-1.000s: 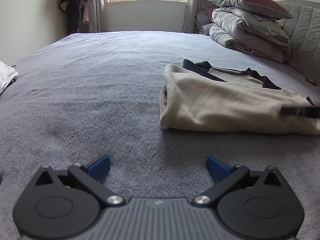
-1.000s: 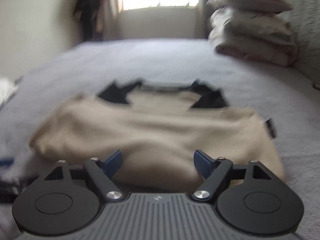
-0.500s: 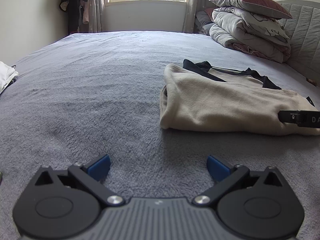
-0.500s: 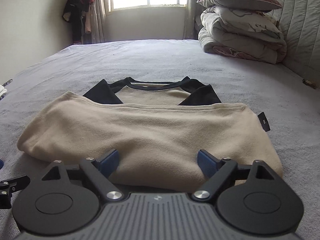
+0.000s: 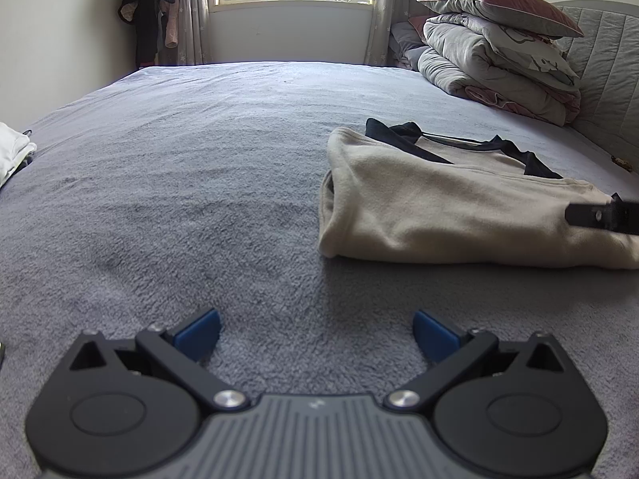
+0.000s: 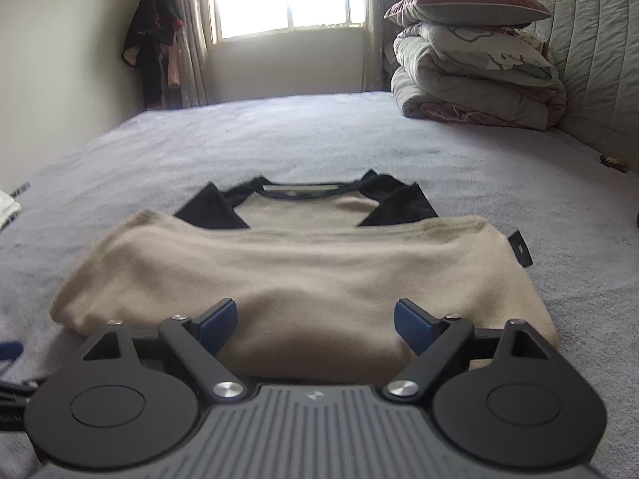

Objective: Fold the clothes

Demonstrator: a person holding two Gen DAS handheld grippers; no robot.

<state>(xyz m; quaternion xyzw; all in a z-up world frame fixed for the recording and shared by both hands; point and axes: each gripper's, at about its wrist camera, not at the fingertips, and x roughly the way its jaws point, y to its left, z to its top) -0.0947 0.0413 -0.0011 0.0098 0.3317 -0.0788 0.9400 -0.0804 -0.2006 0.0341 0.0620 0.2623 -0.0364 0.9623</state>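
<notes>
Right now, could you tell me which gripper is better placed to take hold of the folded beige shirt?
The right gripper, I'd judge. Its open jaws face the near edge of the beige shirt, which lies straight ahead. The left gripper hangs open over bare grey blanket, with the shirt off to its right.

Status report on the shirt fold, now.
Left gripper and right gripper open, empty. Beige shirt folded on bed. Nothing in the way.

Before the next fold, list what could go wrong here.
1. The right gripper, jaws open and just widened, sits over the beige shirt; closing here might pinch only the top layer and undo the fold.
2. The left gripper, open over bare bed cover, is beside the shirt, so a one-sided lift could skew it.
</notes>
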